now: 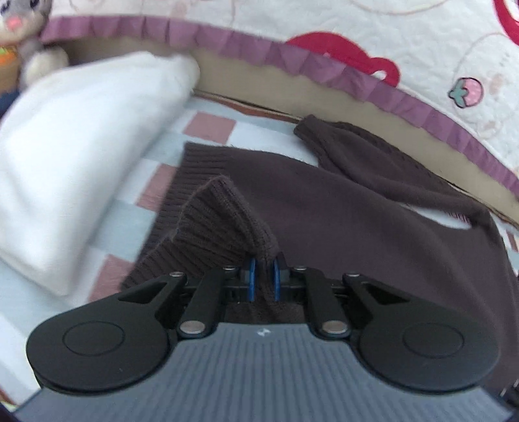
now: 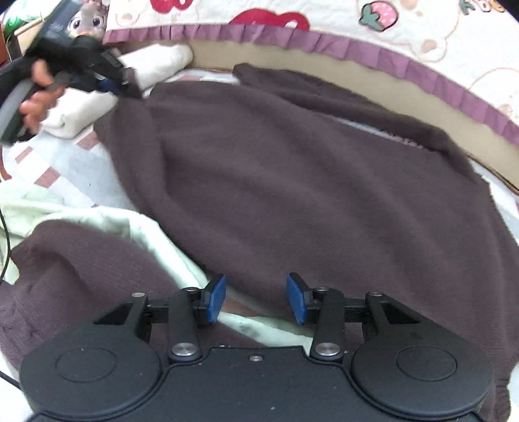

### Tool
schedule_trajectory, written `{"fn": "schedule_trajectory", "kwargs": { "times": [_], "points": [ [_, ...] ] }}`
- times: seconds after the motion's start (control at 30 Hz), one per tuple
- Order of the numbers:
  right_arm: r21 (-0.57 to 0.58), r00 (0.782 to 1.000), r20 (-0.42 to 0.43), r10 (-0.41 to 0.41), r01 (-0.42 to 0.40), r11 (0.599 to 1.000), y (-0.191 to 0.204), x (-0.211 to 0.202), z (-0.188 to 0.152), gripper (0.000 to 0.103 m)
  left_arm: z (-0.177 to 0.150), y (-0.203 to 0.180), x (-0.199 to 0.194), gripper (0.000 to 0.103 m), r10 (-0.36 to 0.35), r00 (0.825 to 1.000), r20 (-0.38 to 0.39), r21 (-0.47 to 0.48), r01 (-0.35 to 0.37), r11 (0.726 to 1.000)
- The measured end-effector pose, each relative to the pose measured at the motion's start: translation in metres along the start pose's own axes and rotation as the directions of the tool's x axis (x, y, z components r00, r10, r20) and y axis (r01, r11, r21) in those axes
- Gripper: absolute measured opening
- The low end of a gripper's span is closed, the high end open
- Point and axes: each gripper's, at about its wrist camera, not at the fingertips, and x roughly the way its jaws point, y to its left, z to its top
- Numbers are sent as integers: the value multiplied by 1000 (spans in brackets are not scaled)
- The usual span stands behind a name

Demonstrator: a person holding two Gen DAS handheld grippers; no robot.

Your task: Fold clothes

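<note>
Two hand-held grippers: left [image 1: 263, 276] pinching brown sweater [image 1: 340, 220] hem, right [image 2: 256, 298] spread, empty

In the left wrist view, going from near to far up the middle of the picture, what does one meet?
Left claw shut on the ribbed hem of the dark brown knitted sweater → checked pink and pale blue bed sheet → beige band → purple pleated frill → white quilted cover.
</note>
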Motion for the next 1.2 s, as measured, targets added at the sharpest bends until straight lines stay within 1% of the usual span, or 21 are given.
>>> {"fn": "schedule_trajectory", "kwargs": {
  "times": [0.07, 0.1, 0.13, 0.2, 0.3, 0.37, 0.4, 0.47, 0.5, 0.53, 0.57, 0.63, 0.67, 0.73, 0.8, 0.83, 0.93, 1.0, 1.13, 1.17, 1.2],
  "points": [
    [13, 1000, -17, 5, -5, 1000, -3, 7, 0, 46, 1, 3, 7, 10, -20, 1000, 4, -17, 20, 1000],
    [69, 1000, -13, 13, -12, 998, -11, 8, 0, 21, 0, 6, 8, 10, -25, 1000, 5, -19, 25, 999],
    [124, 1000, -8, 21, -20, 992, -19, 10, 0, 5, -1, 9, 10, 10, -29, 1000, 6, -18, 29, 999],
    [234, 999, 2, 37, -36, 971, -36, 13, -1, 6, -1, 14, 8, 10, -29, 999, 12, -10, 30, 1000],
    [393, 998, 20, 57, -61, 917, -61, 17, -1, 6, 0, 20, 8, 10, -25, 1000, 18, 3, 25, 1000],
    [493, 997, 34, 69, -77, 867, -78, 19, -1, 8, 0, 22, 9, 10, -24, 1000, 13, 7, 24, 1000],
    [540, 996, 41, 75, -85, 837, -86, 21, -1, 11, 0, 21, 12, 11, -20, 1000, 9, 11, 19, 1000],
    [639, 994, 49, 97, -106, 762, -100, 22, -6, 15, -3, 20, 19, 13, 2, 1000, -3, 31, -2, 1000],
    [633, 994, 53, 92, -105, 767, -97, 19, -8, 23, -5, 20, 23, 13, 8, 1000, -9, 42, -8, 999],
    [626, 995, 57, 87, -103, 773, -95, 15, -10, 25, -7, 20, 26, 13, 9, 1000, -14, 53, -8, 999],
    [586, 997, 53, 59, -79, 806, -88, 10, -9, 29, -9, 20, 30, 13, 8, 1000, -21, 62, -7, 998],
    [400, 998, 50, -50, 26, 916, -60, -5, -3, 30, -11, 20, 33, 12, -1, 1000, -27, 69, 3, 998],
    [300, 994, 75, -83, 56, 952, -45, -13, 1, 30, -11, 20, 34, 12, -6, 1000, -29, 69, 8, 998],
    [124, 988, 130, -88, 72, 990, -17, -28, 7, 30, -9, 21, 33, 11, -19, 999, -31, 59, 21, 998],
    [-7, 990, 139, -33, 34, 999, 5, -32, 14, 28, -7, 23, 31, 11, -38, 999, -31, 35, 39, 999],
    [-55, 993, 115, -8, 15, 998, 14, -27, 19, 29, -7, 25, 30, 11, -46, 998, -33, 23, 47, 999],
    [-169, 997, 65, 28, -16, 986, 33, -9, 26, 37, -6, 29, 27, 11, -64, 997, -38, -6, 64, 998],
    [-217, 999, 31, 38, -31, 976, 42, 12, 36, 43, -6, 31, 26, 11, -74, 996, -40, -20, 73, 997],
    [-233, 996, -6, 85, -84, 969, 53, 44, 56, 42, -7, 34, 25, 11, -93, 995, -46, -43, 91, 995],
    [-223, 995, -11, 101, -101, 970, 53, 49, 62, 27, -7, 35, 24, 11, -95, 994, -47, -45, 92, 995],
    [-205, 992, -14, 127, -127, 970, 52, 49, 65, 4, -7, 36, 21, 11, -93, 995, -48, -43, 91, 995]
  ]
}}
